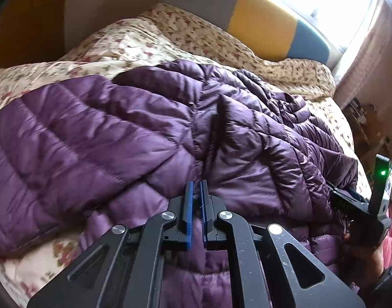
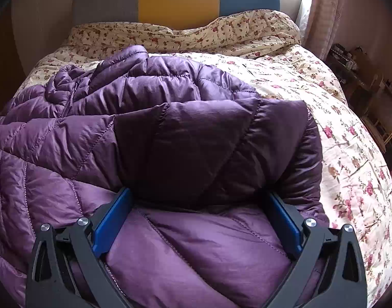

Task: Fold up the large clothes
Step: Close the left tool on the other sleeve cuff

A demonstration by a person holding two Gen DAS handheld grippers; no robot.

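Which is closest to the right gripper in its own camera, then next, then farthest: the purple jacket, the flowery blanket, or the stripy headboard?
1. Purple jacket: directly at the open right gripper.
2. Flowery blanket: beyond it and to the right.
3. Stripy headboard: at the far end, top.

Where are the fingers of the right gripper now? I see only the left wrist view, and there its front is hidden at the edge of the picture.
Observer: The right gripper is wide open, with its blue pads on either side of a puffy part of the purple jacket.
Operator: What lies just in front of it?
Observer: A darker folded flap of the jacket lies across, reaching from one pad to the other.
Operator: And what is to the right of that flap?
Observer: Only the floral quilt, with no jacket on it there.
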